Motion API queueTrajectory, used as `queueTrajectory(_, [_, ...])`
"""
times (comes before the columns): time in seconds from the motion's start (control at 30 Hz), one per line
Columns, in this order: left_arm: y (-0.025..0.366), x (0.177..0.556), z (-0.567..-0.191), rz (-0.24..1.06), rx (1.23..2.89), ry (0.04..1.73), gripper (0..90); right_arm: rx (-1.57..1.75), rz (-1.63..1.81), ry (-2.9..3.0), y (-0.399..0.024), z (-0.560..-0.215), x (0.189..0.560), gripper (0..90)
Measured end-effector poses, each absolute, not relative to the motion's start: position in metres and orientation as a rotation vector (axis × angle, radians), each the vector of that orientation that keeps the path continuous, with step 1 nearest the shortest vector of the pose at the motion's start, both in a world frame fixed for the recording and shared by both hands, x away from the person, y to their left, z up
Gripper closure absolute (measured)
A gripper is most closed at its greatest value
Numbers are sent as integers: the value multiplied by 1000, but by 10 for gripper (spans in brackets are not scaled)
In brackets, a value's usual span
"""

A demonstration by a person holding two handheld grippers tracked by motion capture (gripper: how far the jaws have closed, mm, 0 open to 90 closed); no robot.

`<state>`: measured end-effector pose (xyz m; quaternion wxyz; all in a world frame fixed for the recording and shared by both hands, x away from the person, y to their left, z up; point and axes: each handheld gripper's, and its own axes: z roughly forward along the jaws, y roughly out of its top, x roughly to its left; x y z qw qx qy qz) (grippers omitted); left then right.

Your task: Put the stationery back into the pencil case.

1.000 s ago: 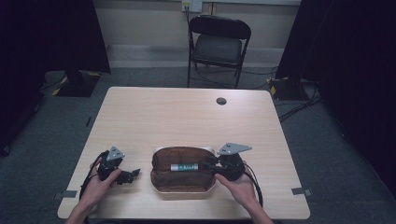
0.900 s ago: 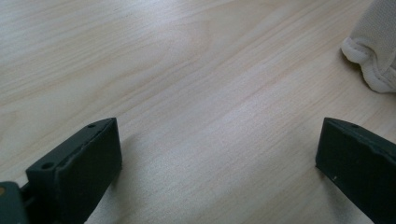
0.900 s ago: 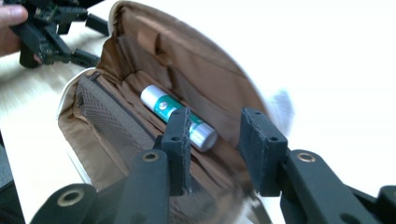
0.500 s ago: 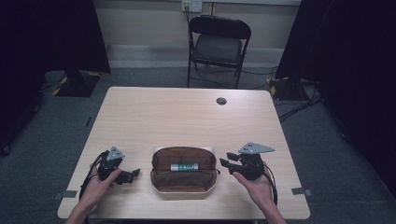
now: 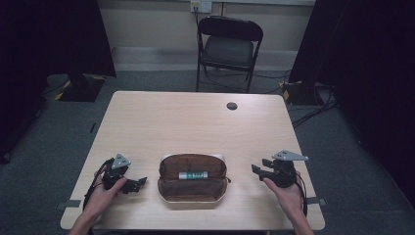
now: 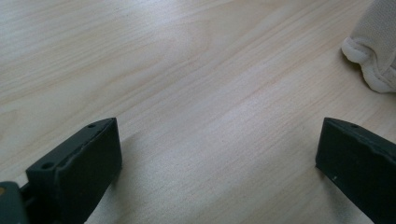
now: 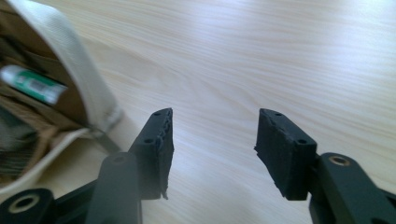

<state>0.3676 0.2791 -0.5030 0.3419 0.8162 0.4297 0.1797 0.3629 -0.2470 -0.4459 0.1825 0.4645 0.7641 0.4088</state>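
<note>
Left tongs [image 5: 138, 182]: held low over the bench [image 5: 195, 122] near its front left edge, jaws spread wide with nothing between them. In the left gripper view, bare wood lies between the jaws and a pale fabric corner of the pouch [image 6: 373, 51] sits at the upper right, near but apart from the tongs.

Pouch [image 5: 193, 196]: one, lying open at the front centre of the bench, between the two tongs and touching neither. The outer shell is cream fabric, the lining brown. It appears soft and light and will likely sag and fold when lifted at one point. Recommended hold: the stitched rim or a corner, where the fabric is doubled. A small dark pull tab [image 7: 105, 140] projects from the rim on the right gripper's side and offers a second hold, though it is thin.

Tube [image 5: 193, 175]: one, white with a green label, lying on its side inside the pouch toward the far wall. It appears rigid, light and smooth, so it may roll or slip. Grip it across the middle of the barrel.

Right tongs [image 5: 258, 169]: held over the bench just right of the pouch, jaws apart and empty, pointing toward the pouch rim.

Count: one pouch, one tube, two tongs, one small dark disc [image 5: 232, 105] at the far side of the bench.
</note>
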Motion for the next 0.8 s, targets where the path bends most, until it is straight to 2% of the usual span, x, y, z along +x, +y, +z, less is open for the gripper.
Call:
queueTrajectory(0.4, [279,368,-503,467,2122,1117,0,1407,932,2146,-269,-481,378,335])
queueTrajectory(0.67, [279,368,-503,466,2123,1116,0,1437,899,2062,-264,-498,383,184])
queueTrajectory(0.8, [279,368,-503,467,2123,1116,0,1445,897,2041,-263,-500,382,182])
